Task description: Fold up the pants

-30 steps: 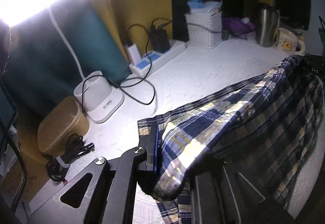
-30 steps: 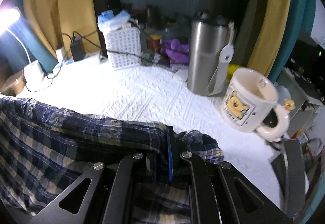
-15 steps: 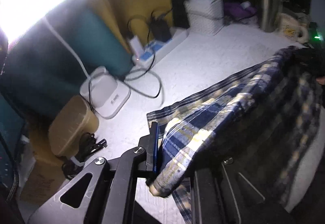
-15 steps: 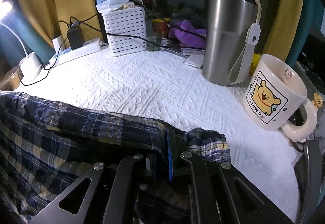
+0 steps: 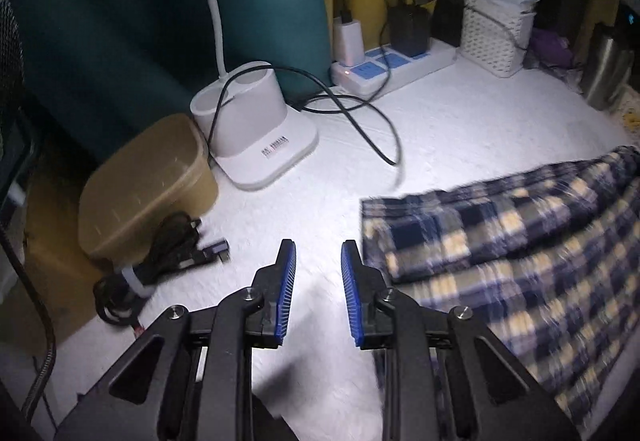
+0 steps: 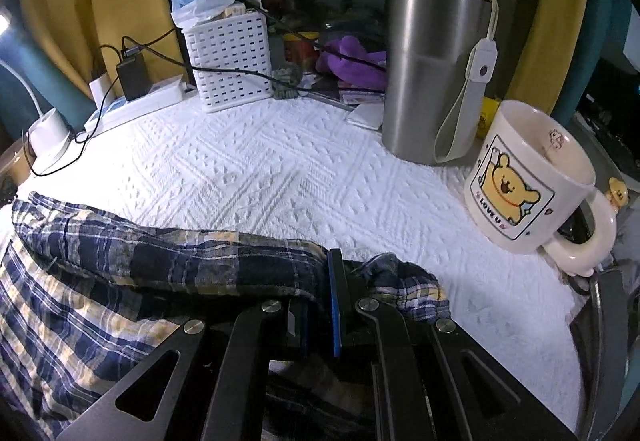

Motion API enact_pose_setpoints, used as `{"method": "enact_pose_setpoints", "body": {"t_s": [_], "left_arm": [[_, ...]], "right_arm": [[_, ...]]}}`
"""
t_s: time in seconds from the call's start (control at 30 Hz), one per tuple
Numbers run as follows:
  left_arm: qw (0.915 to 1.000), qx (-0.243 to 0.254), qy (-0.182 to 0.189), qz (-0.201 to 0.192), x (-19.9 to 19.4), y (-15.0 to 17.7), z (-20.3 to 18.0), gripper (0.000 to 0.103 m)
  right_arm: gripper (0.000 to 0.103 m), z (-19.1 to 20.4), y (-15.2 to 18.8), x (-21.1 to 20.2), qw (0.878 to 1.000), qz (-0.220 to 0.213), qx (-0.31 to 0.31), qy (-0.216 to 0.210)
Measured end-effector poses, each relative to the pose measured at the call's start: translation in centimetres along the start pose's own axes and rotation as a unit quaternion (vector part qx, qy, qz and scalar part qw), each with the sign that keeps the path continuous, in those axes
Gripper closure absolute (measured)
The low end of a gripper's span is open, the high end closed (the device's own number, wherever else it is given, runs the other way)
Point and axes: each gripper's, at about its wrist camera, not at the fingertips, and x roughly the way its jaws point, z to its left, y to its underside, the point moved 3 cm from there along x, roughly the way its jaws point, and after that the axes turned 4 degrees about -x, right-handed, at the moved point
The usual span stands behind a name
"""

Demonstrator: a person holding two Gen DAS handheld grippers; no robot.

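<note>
Laying a fold of the pants [image 6: 120, 281] on the counter [image 6: 260, 169], the left hand-held gripper [image 5: 318, 261] is opening empty while the right hand-held gripper [image 6: 320, 281] pinches their edge, probably to release next.

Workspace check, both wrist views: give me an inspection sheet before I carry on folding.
Surface: white textured cloth, lit.
Job's things: plaid pants, partly folded, lying flat.
Clutter: steel tumbler, bear mug, white basket, tan box, lamp base.
Tools: left tool opening, nothing between its pads; right tool shut on the pants' edge.
Cables: black lead loose; bundled cable; power strip.
Surroundings: yellow and teal curtains.
</note>
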Motion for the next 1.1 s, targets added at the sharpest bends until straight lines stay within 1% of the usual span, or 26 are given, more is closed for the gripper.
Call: {"method": "enact_pose_setpoints", "body": {"t_s": [0.03,0.07,0.13,0.17,0.2,0.23,0.27,0.4,0.53,0.57,0.63,0.67,0.7,0.73,0.77,0.8,0.83,0.87,0.9,0.97,1.1], "left_arm": [[1.0,-0.003,0.009,-0.002,-0.6,0.5,-0.2,0.073],[0.9998,-0.004,0.021,-0.004,-1.0,1.0,-0.3,0.067],[0.9992,-0.001,0.039,-0.008,-1.5,1.8,-0.8,0.065],[0.9988,0.001,0.048,-0.006,-1.5,2.3,-1.1,0.065],[0.9986,0.002,0.052,-0.004,-1.5,2.6,-1.2,0.065],[0.9983,0.004,0.058,-0.001,-1.5,2.9,-1.5,0.065],[0.998,0.005,0.063,0.0,-1.5,3.2,-1.7,0.065],[0.9963,0.0,0.086,-0.004,-1.7,4.1,-2.1,0.065],[0.9943,0.003,0.106,-0.001,-1.2,4.3,-2.7,0.065],[0.9938,0.007,0.111,-0.004,-1.3,4.2,-3.1,0.064],[0.9914,0.02,0.129,-0.011,-1.3,3.5,-4.3,0.064],[0.9903,0.026,0.136,-0.012,-1.2,3.2,-4.9,0.064],[0.9888,0.034,0.145,-0.013,-1.1,2.8,-5.7,0.065],[0.9874,0.041,0.153,-0.011,-0.7,2.5,-6.2,0.065],[0.9856,0.049,0.162,-0.004,-0.2,2.3,-6.9,0.064],[0.9838,0.057,0.17,0.004,0.5,2.1,-7.4,0.064],[0.9822,0.063,0.176,0.013,1.3,1.9,-7.8,0.064],[0.9821,0.067,0.174,0.025,2.3,1.7,-8.0,0.065],[0.9833,0.07,0.165,0.03,2.9,1.3,-8.0,0.065],[0.9855,0.074,0.151,0.025,3.8,0.3,-7.7,0.064],[0.9932,0.048,0.105,0.007,5.1,-2.0,-5.8,0.064]], "right_arm": [[0.091,0.0,-0.2,-0.3,1.0,-0.002,-0.003,0.004],[0.089,0.1,-0.3,-0.4,1.0,-0.003,-0.006,0.008],[0.083,0.1,-0.7,-1.0,1.0,-0.006,-0.011,0.017],[0.068,0.0,-0.9,-1.3,1.0,-0.008,-0.014,0.025],[0.033,0.0,-1.0,-1.6,0.999,-0.009,-0.014,0.032],[0.013,-0.2,-1.1,-1.8,0.999,-0.011,-0.012,0.037],[0.0,-0.3,-1.2,-2.4,0.999,-0.019,-0.011,0.043],[0.0,-0.1,-1.3,-4.1,0.998,-0.029,-0.011,0.049],[0.0,2.3,-1.2,-6.1,0.997,-0.054,-0.03,0.042],[0.0,3.1,-1.2,-6.4,0.997,-0.057,-0.029,0.033],[0.0,5.7,-0.9,-6.5,0.998,-0.053,-0.046,-0.009],[0.002,6.9,-0.8,-6.4,0.997,-0.049,-0.055,-0.023],[0.009,8.4,-0.6,-6.0,0.996,-0.041,-0.069,-0.044],[0.013,9.4,-0.4,-5.6,0.995,-0.033,-0.075,-0.06],[0.024,10.8,-0.2,-4.8,0.992,-0.02,-0.083,-0.089],[0.039,11.8,0.0,-4.2,0.99,-0.014,-0.089,-0.11],[0.044,12.9,0.1,-3.4,0.987,-0.003,-0.098,-0.131],[0.05,13.7,0.2,-2.5,0.985,0.011,-0.104,-0.14],[0.05,14.2,0.2,-1.9,0.984,0.018,-0.109,-0.141],[0.05,15.3,-0.6,-0.7,0.982,0.03,-0.119,-0.145],[0.05,15.2,-2.5,1.3,0.985,0.039,-0.1,-0.132]]}}
